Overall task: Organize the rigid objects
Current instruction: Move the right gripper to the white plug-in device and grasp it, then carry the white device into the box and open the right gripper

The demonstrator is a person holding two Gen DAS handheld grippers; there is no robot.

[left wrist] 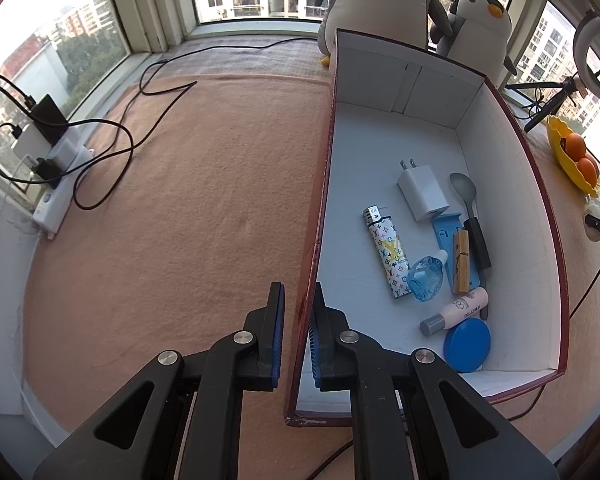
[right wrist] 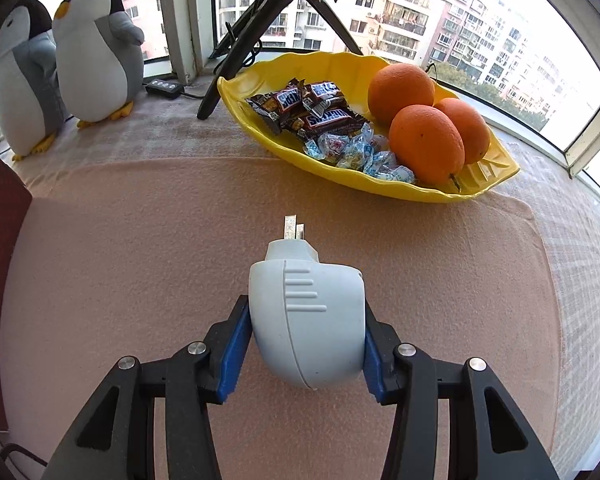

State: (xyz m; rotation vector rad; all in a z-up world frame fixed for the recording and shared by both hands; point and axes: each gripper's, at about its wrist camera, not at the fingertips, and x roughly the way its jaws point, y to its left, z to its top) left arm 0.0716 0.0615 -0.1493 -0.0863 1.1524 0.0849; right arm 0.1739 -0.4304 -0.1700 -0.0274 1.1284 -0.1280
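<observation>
Two grippers in view. The left gripper straddles the near left wall of the shallow red-edged cardboard box with white lining, one blue-padded finger outside over the peach fleece cloth, the other inside; the jaws are narrowly parted with the wall between them (whether the pads press the wall, cannot tell). On the box floor: a white two-prong USB charger cube, a grey spoon with black handle, a patterned white lighter, a clear blue dropper bottle, a wooden clothespin lying on a flat blue plastic piece, a small pink bottle with grey cap and a round blue lid, clustered toward the near right corner. The right gripper is closed on a rounded pale grey plug-in device with two metal prongs, prongs pointing away, held above the cloth. Beyond it sits a yellow leaf-shaped dish with three oranges and wrapped sweets.
</observation>
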